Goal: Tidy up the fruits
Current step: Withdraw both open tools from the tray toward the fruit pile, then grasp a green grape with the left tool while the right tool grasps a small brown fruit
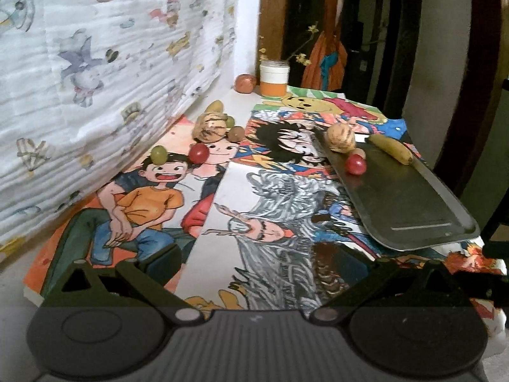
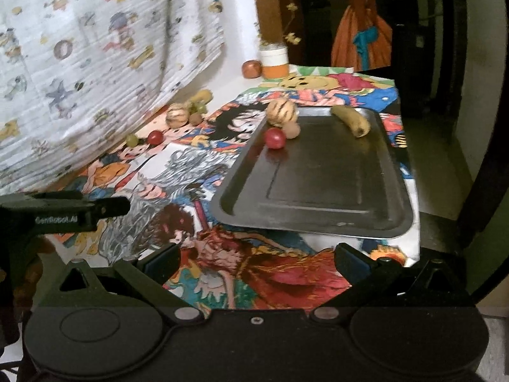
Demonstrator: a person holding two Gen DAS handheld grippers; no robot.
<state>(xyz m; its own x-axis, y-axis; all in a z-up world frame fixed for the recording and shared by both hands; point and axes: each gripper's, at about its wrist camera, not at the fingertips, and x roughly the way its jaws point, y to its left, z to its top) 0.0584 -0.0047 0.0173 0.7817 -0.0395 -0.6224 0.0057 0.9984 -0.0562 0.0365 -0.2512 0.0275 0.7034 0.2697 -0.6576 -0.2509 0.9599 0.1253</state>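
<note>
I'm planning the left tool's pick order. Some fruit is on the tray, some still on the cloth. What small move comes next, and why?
Probably ease the open left tool forward toward the red grape on the cloth: it lies loose, nearest, apart from the green grape, while the tray has bare room.

One metal tray [image 2: 318, 187] holds four fruits: one striped melon [image 2: 282, 112], one red grape [image 2: 275, 138], one small pale fruit [image 2: 291, 130] and one banana [image 2: 351, 120]. On the cloth lie six more: one striped melon [image 1: 211, 126], one red grape [image 1: 199, 153], two green grapes [image 1: 158, 154], one brown kiwi-like fruit [image 1: 236, 133] and one yellow fruit [image 1: 213, 106]. By the wall stand one orange-brown fruit [image 1: 245, 83] and one jar [image 1: 274, 78].
</note>
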